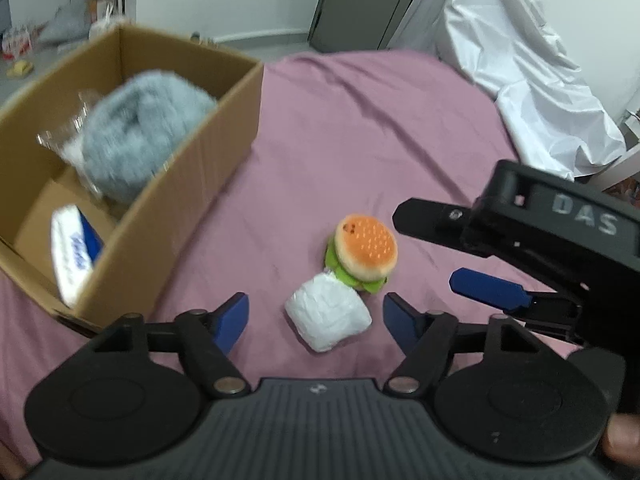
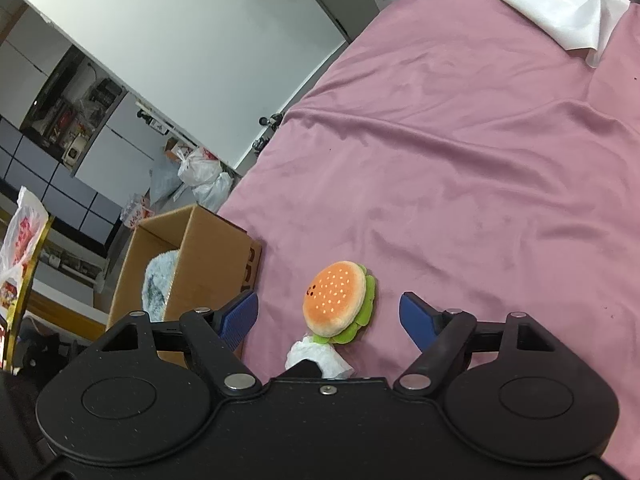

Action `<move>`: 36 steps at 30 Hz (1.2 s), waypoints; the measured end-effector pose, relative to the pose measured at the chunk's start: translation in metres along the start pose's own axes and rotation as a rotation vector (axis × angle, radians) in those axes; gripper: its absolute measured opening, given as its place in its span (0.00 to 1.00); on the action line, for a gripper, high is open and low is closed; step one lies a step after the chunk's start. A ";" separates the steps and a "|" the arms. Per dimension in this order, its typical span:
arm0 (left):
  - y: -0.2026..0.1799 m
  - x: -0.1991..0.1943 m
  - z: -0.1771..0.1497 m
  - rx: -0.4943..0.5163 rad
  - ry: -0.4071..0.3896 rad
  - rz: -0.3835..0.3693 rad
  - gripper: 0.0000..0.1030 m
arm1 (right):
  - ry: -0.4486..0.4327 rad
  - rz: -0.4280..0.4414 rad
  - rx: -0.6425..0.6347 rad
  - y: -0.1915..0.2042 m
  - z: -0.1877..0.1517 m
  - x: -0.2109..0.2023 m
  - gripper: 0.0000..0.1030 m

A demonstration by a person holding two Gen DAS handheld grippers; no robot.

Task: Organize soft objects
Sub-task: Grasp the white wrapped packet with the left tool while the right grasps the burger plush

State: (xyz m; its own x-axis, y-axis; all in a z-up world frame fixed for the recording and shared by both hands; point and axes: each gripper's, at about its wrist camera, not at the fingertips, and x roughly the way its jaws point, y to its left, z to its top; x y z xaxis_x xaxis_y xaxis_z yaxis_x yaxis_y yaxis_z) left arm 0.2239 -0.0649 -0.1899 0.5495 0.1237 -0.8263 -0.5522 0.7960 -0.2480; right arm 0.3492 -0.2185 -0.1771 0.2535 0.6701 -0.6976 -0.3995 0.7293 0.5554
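Note:
A plush burger [image 1: 366, 250] lies on the pink bedsheet [image 1: 360, 128], touching a white wrapped bundle [image 1: 328, 316] in front of it. My left gripper [image 1: 316, 316] is open, its blue fingers either side of the bundle, above it. My right gripper [image 1: 424, 252] enters the left wrist view from the right, open, beside the burger. In the right wrist view the burger [image 2: 338, 302] sits between the open fingers of my right gripper [image 2: 328, 316], with the bundle [image 2: 320, 358] partly hidden below. A cardboard box [image 1: 224, 128] at left holds a grey fluffy item [image 1: 144, 136] and a blue-white pack [image 1: 74, 252].
A white plastic sheet [image 1: 528, 64] covers the bed's far right corner. The box also shows in the right wrist view [image 2: 208, 256] at the bed's edge. Bags and shelves [image 2: 200, 176] stand on the floor beyond the bed.

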 end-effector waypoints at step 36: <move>0.036 0.016 0.006 -0.146 0.109 -0.069 0.51 | 0.087 -0.117 -0.101 0.012 -0.012 0.038 0.28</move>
State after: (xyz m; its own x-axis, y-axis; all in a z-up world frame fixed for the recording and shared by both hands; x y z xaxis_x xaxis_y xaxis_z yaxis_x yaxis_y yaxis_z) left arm 0.2164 -0.0305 -0.2092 0.5220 0.0008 -0.8530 -0.6052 0.7051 -0.3697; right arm 0.3436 -0.1862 -0.2028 0.2280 0.5638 -0.7938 -0.4592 0.7812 0.4229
